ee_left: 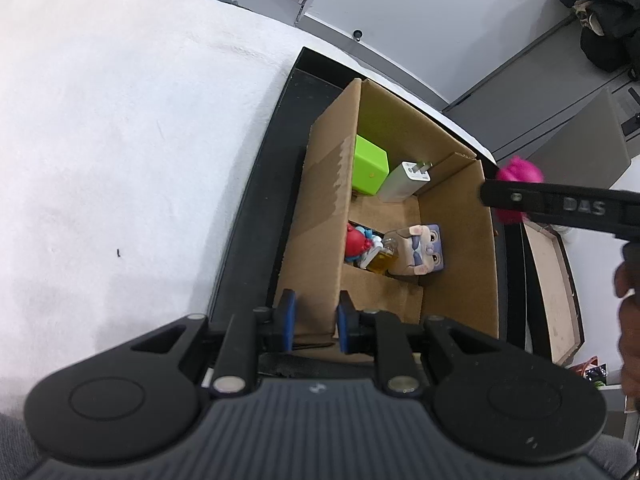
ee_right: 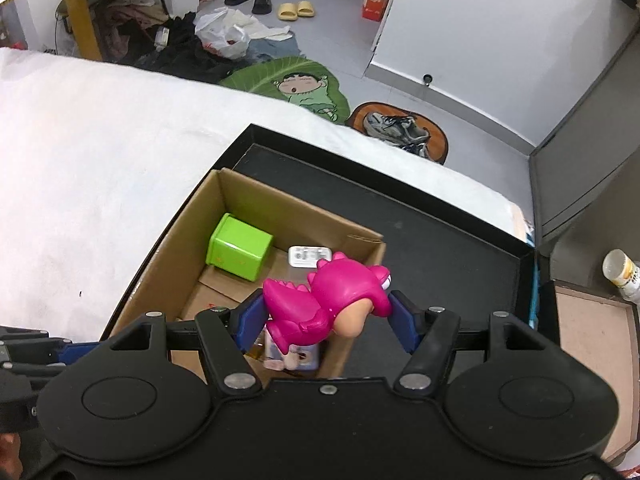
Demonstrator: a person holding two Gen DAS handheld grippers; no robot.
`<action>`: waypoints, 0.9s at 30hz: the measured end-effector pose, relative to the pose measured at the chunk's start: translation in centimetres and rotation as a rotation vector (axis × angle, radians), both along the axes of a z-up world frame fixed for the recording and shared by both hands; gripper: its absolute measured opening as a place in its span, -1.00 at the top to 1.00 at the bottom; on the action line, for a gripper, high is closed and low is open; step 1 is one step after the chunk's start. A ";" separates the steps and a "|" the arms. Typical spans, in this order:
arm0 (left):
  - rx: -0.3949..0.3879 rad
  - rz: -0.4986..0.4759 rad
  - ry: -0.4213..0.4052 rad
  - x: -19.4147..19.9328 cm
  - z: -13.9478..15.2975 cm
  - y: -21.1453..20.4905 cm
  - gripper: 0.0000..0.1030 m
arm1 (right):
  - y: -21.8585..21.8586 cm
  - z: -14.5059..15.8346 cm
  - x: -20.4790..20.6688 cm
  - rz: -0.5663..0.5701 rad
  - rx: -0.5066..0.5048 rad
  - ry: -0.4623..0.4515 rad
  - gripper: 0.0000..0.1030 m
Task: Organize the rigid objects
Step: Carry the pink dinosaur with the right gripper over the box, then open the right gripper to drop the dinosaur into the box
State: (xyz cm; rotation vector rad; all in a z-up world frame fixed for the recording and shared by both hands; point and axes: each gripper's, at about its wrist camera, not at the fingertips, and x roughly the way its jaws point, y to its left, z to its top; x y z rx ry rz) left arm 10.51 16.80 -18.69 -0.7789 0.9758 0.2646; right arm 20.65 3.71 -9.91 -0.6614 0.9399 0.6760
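Pink dinosaur toy (ee_right: pixel 328 300), clamped in right gripper (ee_right: pixel 326 320) over cardboard box (ee_right: pixel 280 208) for deposit; left gripper (ee_left: pixel 313 320) pinches 6 o'clock wall, steadying.

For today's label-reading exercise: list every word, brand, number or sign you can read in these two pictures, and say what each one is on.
"DAS": on the right gripper's finger, left wrist view.
White charger: dark print on its face, too small to read.
Orange carton on the floor: white print, too blurred to read.
Bottle at the right: label print, too blurred to read.
Green box: small orange mark, not readable.
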 end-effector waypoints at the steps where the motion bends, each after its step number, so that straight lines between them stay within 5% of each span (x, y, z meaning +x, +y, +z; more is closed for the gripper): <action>1: -0.002 0.001 -0.001 0.0 0.0 0.1 0.62 | 0.3 -0.3 0.0 0.001 -0.003 0.007 -0.23; 9: -0.006 -0.006 -0.004 -0.1 0.0 0.2 0.61 | 2.4 -2.8 0.4 -0.030 -0.013 0.079 -0.23; 27: -0.011 -0.012 -0.005 0.0 0.0 0.2 0.61 | 4.8 -7.4 -0.2 -0.047 -0.092 0.057 -0.24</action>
